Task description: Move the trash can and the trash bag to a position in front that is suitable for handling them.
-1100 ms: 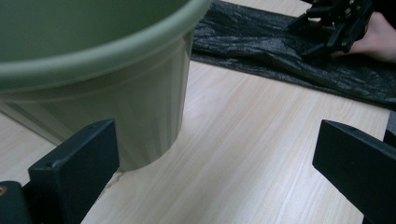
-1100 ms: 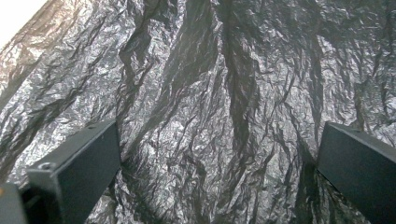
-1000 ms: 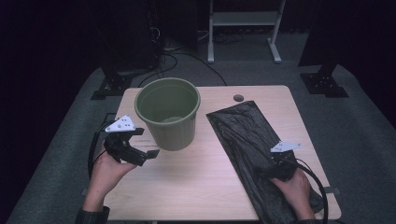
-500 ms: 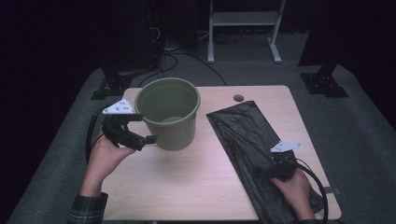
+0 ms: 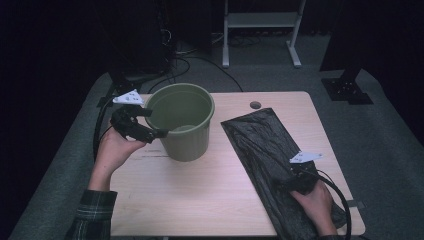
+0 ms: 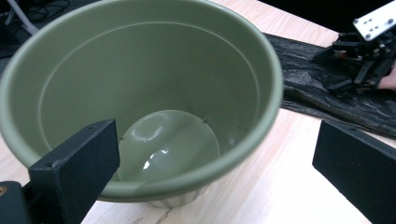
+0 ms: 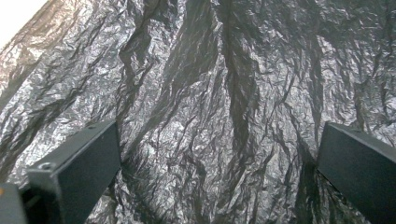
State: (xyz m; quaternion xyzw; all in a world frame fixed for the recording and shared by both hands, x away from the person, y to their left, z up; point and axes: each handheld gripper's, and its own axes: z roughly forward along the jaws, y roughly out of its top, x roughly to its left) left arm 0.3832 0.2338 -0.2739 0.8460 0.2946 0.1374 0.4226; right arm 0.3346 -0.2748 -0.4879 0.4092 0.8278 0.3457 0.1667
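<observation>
Green bucket's [image 6: 140, 93] rim between left tongs' [image 6: 210, 172] jaws.

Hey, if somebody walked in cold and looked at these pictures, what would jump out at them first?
Probably the big green bucket, upright and empty toward the table's far left, with the left gripper open at its rim. Next, the crinkled black plastic bag lying flat along the right side of the wooden table, where the right gripper hangs open over it.

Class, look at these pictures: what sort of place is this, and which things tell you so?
Probably a dim lab or workshop set up for recording: a light wooden table on grey carpet, cables trailing over the floor, and a metal stand behind.
</observation>
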